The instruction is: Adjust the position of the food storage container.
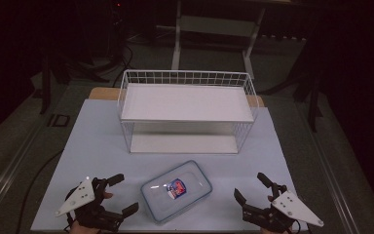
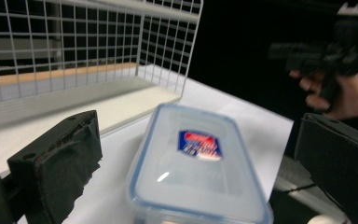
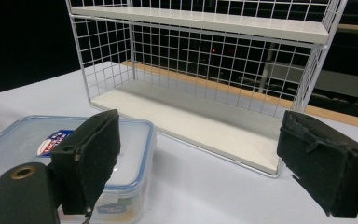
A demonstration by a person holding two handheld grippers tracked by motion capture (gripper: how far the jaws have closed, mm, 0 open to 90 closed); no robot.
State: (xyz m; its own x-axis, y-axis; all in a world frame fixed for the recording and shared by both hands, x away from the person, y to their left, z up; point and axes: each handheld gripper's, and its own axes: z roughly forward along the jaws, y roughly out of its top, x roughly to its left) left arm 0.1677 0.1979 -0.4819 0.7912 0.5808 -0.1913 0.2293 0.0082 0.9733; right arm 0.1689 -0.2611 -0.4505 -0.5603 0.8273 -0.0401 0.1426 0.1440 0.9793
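A clear plastic food box with a blue-rimmed lid and a red-and-blue label [image 1: 176, 191] lies on the table near the front edge. It also appears in the left gripper view [image 2: 196, 168] and the right gripper view [image 3: 51, 154]. My left gripper [image 1: 120, 194] rests left of the box, jaws wide apart and empty [image 2: 200, 163]. My right gripper [image 1: 251, 187] sits right of the box, also open with nothing between its jaws [image 3: 200, 163]. Neither touches the box.
A white wire rack with two shelves [image 1: 187, 111] stands at the middle back of the pale table [image 1: 97, 146]. Its lower shelf [image 3: 186, 121] faces the front. Beyond the table are dark floor, cables and a desk frame [image 1: 214, 29].
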